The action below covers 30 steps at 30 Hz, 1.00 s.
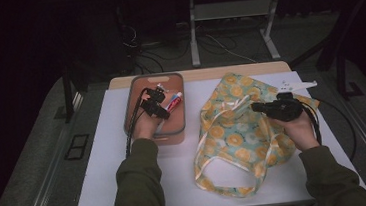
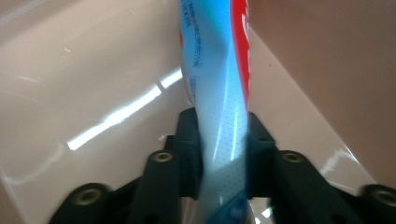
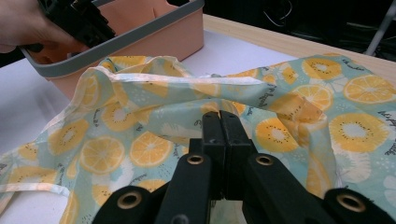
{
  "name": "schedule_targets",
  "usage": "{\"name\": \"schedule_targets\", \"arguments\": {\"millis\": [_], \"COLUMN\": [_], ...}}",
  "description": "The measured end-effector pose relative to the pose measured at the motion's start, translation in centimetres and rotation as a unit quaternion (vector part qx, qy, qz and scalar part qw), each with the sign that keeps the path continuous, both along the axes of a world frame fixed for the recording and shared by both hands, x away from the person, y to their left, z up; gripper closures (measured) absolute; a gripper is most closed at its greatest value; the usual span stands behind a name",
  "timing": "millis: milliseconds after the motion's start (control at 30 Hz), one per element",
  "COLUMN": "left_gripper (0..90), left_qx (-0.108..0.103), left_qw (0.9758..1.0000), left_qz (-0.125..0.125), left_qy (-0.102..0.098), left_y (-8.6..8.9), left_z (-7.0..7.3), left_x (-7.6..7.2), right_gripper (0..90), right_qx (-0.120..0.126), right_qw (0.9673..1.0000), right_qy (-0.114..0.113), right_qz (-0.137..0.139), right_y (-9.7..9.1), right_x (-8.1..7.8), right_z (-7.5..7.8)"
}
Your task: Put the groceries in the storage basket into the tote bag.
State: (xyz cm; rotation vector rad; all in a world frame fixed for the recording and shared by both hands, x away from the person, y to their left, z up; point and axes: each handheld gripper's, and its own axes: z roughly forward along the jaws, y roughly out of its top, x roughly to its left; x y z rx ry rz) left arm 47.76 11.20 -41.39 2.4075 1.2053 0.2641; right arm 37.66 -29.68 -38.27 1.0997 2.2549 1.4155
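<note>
Reaching into the one pink bin (image 1: pixel 131 100) near the table's (image 1: pixel 105 155) far edge, the left gripper (image 1: pixel 163 104) is clamping its two jaws on a single toothpaste tube (image 2: pixel 219 93). One fruit-print cloth bag (image 1: pixel 239 138) is lying across the table's right half, where the right gripper (image 1: pixel 256 107) is pinching its fabric with jaws pressed together.

Left gripper (image 1: pixel 158 105) clamped — right gripper (image 1: pixel 260 107) jaws pressed together

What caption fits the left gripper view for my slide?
Left gripper with black jaws clamped on a blue, white and red toothpaste tube inside the glossy pink plastic basket.
</note>
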Motion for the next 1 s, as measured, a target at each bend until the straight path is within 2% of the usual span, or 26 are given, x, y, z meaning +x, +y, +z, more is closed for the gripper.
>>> {"name": "schedule_targets", "arguments": {"millis": [167,233,367,500,633,767,867,1000], "left_gripper": [74.7,74.9,75.0,75.1,75.1,75.1,75.1,75.1], "left_qx": [-0.004,-0.014,-0.045,-0.049,-0.068,-0.078,-0.085,-0.096], "left_qw": [0.9999,0.9998,0.9985,0.9976,0.996,0.9941,0.9917,0.9873], "left_qz": [0.01,0.011,0.019,0.008,-0.018,-0.053,-0.08,-0.113], "left_qy": [0.001,-0.002,-0.026,-0.048,-0.055,-0.054,-0.054,-0.057], "left_y": [0.2,0.3,1.0,1.9,2.2,1.8,1.4,0.6], "left_z": [0.3,0.6,2.3,4.8,7.2,8.7,9.5,10.2], "left_x": [0.2,0.3,0.2,-0.1,-1.0,-2.5,-3.7,-5.3], "right_gripper": [89.9,89.8,89.8,89.8,89.8,89.8,89.8,89.8], "right_qx": [0.002,0.002,0.005,0.005,0.003,0.001,0.001,-0.001], "right_qw": [1.0,1.0,1.0,1.0,1.0,1.0,1.0,1.0], "right_qy": [-0.001,-0.002,-0.002,-0.002,-0.002,-0.002,-0.002,-0.002], "right_qz": [-0.001,-0.001,-0.002,-0.002,-0.002,-0.003,-0.004,-0.004], "right_y": [-0.1,-0.2,-0.3,-0.3,-0.2,-0.2,-0.2,-0.2], "right_x": [0.0,0.0,0.0,0.0,0.0,0.0,0.0,0.0], "right_z": [0.1,0.1,0.2,0.2,0.1,0.1,0.1,0.1]}}
